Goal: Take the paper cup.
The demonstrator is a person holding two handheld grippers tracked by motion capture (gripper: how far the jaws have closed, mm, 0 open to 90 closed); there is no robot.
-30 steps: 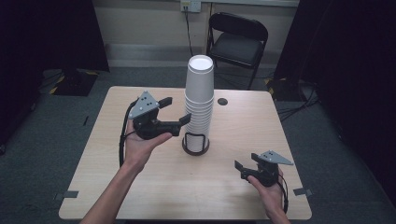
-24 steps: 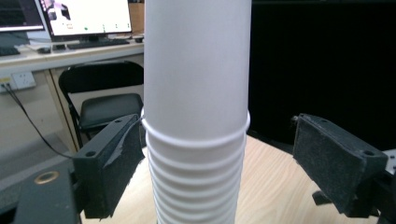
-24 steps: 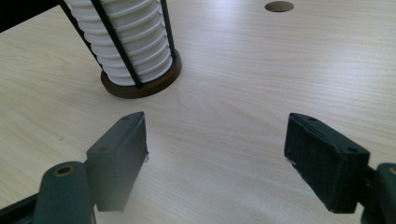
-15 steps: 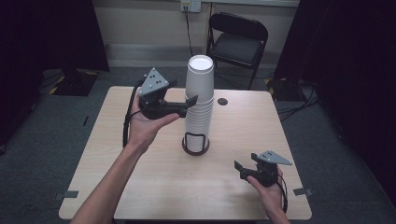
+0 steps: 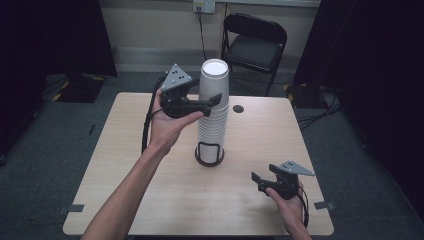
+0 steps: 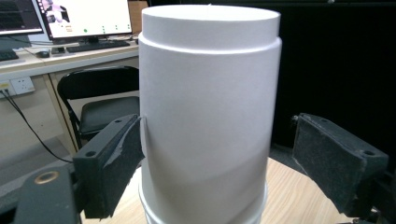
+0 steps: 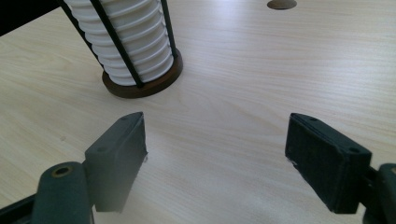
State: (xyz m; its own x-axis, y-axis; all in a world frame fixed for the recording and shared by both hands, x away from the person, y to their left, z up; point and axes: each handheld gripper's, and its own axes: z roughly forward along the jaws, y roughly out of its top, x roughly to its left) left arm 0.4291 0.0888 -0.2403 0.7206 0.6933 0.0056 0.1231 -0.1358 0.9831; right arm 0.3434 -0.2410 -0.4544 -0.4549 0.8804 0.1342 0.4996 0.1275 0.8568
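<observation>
A tall stack of upside-down white paper cups (image 5: 213, 112) stands in a black wire holder (image 5: 209, 155) at the table's middle. My left gripper (image 5: 215, 99) is raised beside the stack's top, open, with its jaws on either side of the top cup (image 6: 205, 116). In the left gripper view one pad (image 6: 116, 163) touches the cup's wall and the other stands apart from it. My right gripper (image 5: 257, 182) rests near the table's front right corner, open and holding nothing. In the right gripper view its jaws (image 7: 217, 154) point at the holder's base (image 7: 140, 86) and the lower cups (image 7: 133, 42).
The wooden table (image 5: 125, 150) has a round cable hole (image 5: 238, 108) behind the stack. A black folding chair (image 5: 255, 45) stands beyond the far edge. The left gripper's cable (image 5: 146, 130) hangs over the table's left half. Monitors (image 6: 84, 16) sit on a desk farther back.
My left gripper has risen from the stack's lower middle to its top and closed in around the top cup. The right gripper has stayed put.
</observation>
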